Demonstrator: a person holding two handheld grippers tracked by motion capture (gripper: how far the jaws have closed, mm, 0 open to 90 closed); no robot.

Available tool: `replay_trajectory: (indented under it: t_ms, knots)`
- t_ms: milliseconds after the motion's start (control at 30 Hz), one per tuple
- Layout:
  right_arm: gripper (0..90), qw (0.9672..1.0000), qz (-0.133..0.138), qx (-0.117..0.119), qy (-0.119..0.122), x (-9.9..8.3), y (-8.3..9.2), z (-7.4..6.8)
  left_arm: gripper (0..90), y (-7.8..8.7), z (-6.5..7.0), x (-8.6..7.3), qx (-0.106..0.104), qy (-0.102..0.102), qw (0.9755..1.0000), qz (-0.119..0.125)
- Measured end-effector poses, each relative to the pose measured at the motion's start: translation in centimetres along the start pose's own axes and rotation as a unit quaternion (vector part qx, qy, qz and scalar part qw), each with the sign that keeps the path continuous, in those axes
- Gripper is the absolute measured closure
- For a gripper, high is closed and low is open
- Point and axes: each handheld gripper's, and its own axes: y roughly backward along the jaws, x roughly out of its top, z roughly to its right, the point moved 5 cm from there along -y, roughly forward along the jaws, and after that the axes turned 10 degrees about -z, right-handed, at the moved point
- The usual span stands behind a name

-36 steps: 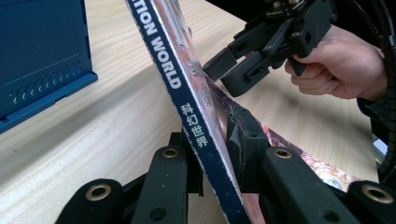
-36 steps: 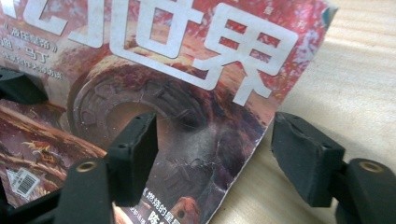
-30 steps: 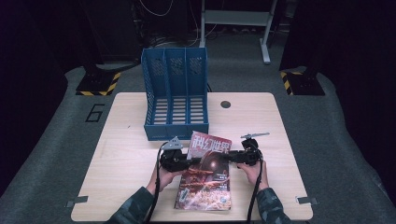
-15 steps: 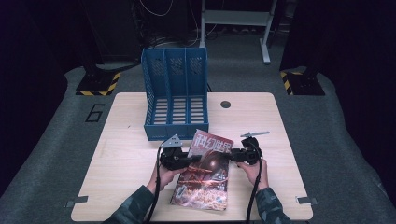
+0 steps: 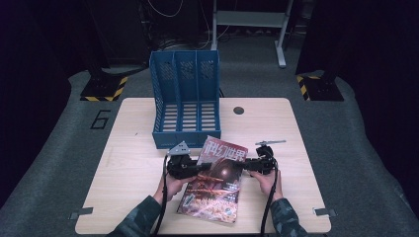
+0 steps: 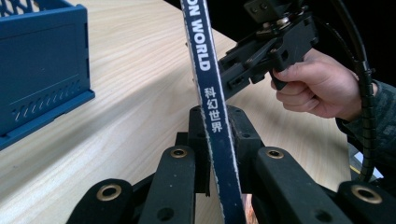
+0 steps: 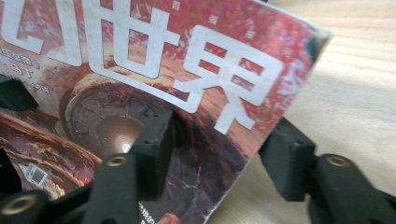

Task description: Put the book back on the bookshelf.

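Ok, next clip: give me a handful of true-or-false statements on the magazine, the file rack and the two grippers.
1. The left gripper is clamped on the spine edge of the magazine. True.
2. The magazine stands in a slot of the blue file rack. False: it is out on the table in front of the rack, between the two grippers.
3. The right gripper has a jaw on either side of the magazine's free edge. True: one jaw lies over the cover and the other stands off the edge, with a gap showing.
4. The file rack holds several books. False: its three slots are empty.
5. The magazine cover is mostly green. False: it is mostly red, with white characters.
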Motion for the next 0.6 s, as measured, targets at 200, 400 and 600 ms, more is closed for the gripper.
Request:
replay_trajectory:
  t_ms: [200,400,600]
  knots:
    - [59.3,0.9998,0.007,-0.017,0.006,0.3,0.6,-0.2,81.3,0.2,-0.6,0.7,-0.02,0.014,0.9988,-0.042]
    - [69.0,0.9994,0.012,-0.032,0.007,0.6,1.2,-0.5,80.9,0.4,-0.8,1.3,-0.016,0.01,0.9974,-0.07]
    - [74.7,0.9981,0.015,-0.053,0.026,1.0,1.9,-1.2,80.3,0.6,-0.7,1.8,-0.017,0.01,0.9958,-0.09]
